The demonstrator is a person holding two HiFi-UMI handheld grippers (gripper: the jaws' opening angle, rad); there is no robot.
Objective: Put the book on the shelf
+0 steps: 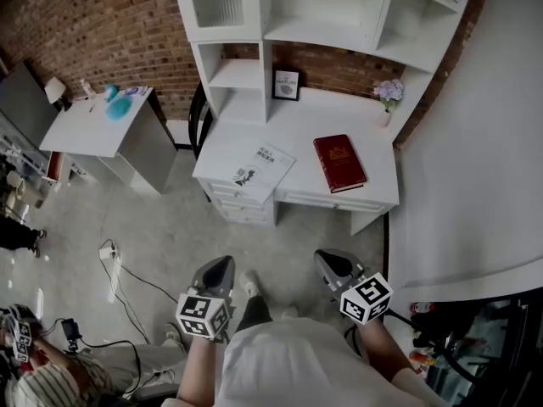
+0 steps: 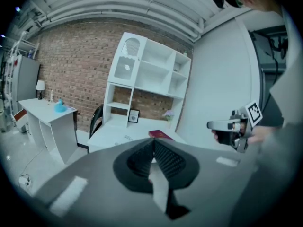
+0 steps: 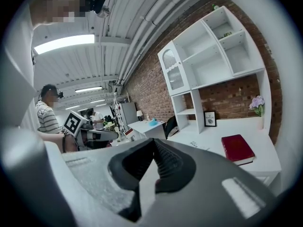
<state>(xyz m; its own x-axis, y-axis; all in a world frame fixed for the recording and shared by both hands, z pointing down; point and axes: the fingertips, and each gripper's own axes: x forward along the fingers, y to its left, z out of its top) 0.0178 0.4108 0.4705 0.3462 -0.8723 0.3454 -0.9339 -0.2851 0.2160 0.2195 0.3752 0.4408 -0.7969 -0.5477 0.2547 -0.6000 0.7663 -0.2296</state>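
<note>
A brick wall [image 1: 110, 24] fills the upper left of the head view; against it, at upper centre, stands a white shelf unit [image 1: 327, 32] on top of a white desk [image 1: 305, 121], its open compartments running across the top edge; a smaller white side table [image 1: 89, 130] sits at the left, well apart from the desk, with a teal object [image 1: 117, 107] on it; a dark chair [image 1: 198, 117] stands just beside the desk's left end.

At the bottom centre the left gripper [image 1: 223, 264] and the right gripper [image 1: 326, 256] are held side by side over the grey floor, well short of the desk; in the left gripper view the ribbed jaws are pressed together with nothing between them, and the right gripper view shows the same, both clenched on nothing.

The book [image 1: 339, 163], dark red with a gold emblem on its cover, lies flat and face up on the right half of the desk top, below the shelves; its long axis runs from the back of the desk toward the front edge, the near end swung slightly toward the frame's right; pale page edges show along that near short end.

A white booklet [image 1: 261, 168] lies left of the book, apart from it and turned at an angle; a small framed picture [image 1: 286, 84] stands upright at the back of the desk; a pot of lilac flowers [image 1: 389, 91] stands at the back right corner.
</note>
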